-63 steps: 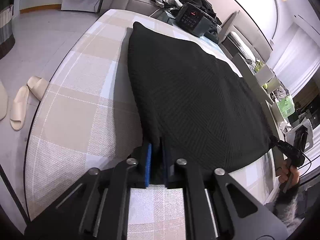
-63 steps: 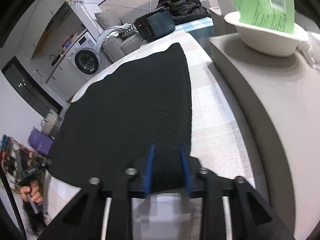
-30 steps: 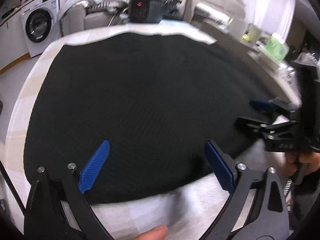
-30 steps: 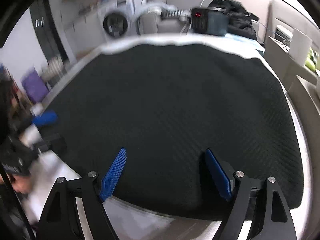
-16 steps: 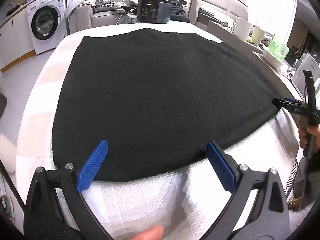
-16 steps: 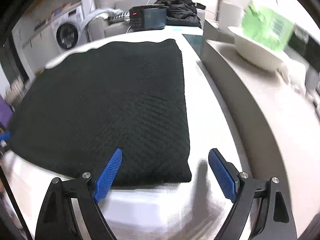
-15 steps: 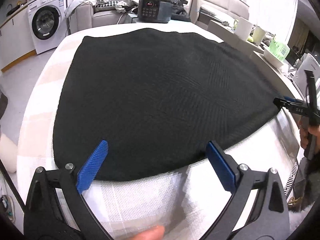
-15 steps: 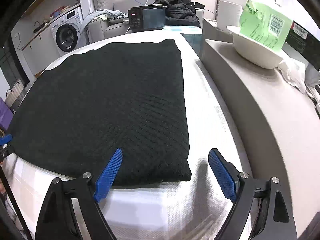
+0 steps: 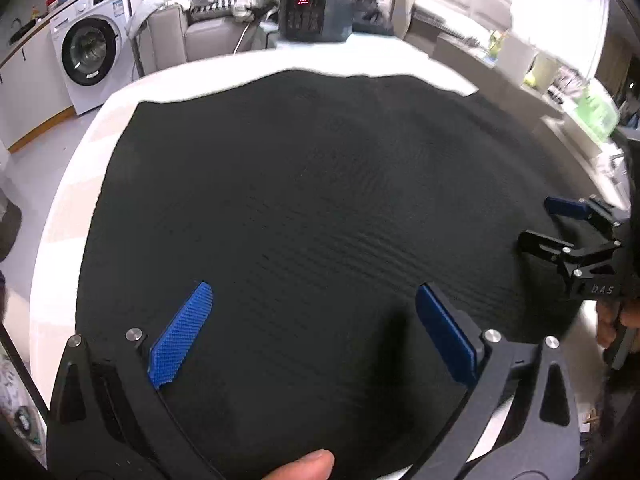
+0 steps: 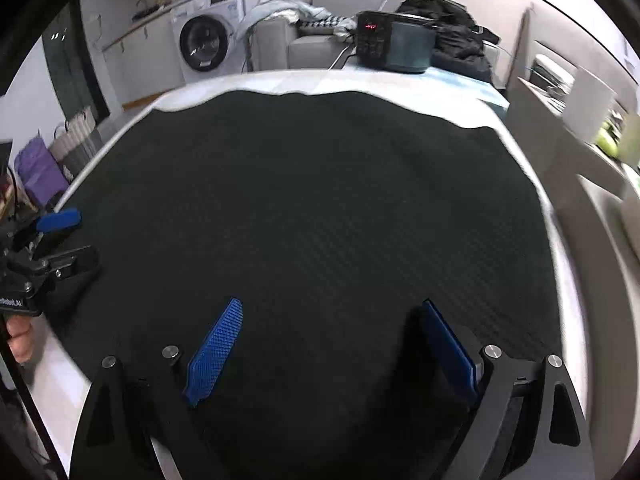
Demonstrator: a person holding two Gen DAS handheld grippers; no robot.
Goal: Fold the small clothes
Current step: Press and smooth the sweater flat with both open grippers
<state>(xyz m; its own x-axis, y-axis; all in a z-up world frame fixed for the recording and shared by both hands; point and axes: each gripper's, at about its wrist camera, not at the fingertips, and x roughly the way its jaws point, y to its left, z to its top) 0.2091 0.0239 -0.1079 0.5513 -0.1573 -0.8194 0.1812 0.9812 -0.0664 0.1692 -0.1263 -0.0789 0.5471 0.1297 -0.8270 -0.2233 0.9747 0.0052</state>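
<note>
A black knitted garment (image 9: 320, 180) lies spread flat on the table (image 9: 60, 208) and fills most of both views (image 10: 320, 200). My left gripper (image 9: 314, 292) hovers over its near part, jaws wide and still opening, with nothing pinched between the blue pads (image 9: 180, 340). My right gripper (image 10: 332, 308) hangs over the near part too, jaws opening and empty. Each gripper shows in the other's view: the right gripper (image 9: 540, 222) at the right edge, the left gripper (image 10: 70, 238) at the left edge, both over the garment's sides.
A dark appliance with a red display (image 9: 314, 12) stands at the table's far end. Behind it are a sofa with clothes and a washing machine (image 9: 92, 48). A counter with a green pack (image 9: 596, 108) runs along the right. A thumb (image 9: 308, 464) shows at the bottom.
Both grippers have moved from the garment's near corners inward over the cloth, toward each other. Their jaws stand slightly wider. The garment lies as before.
</note>
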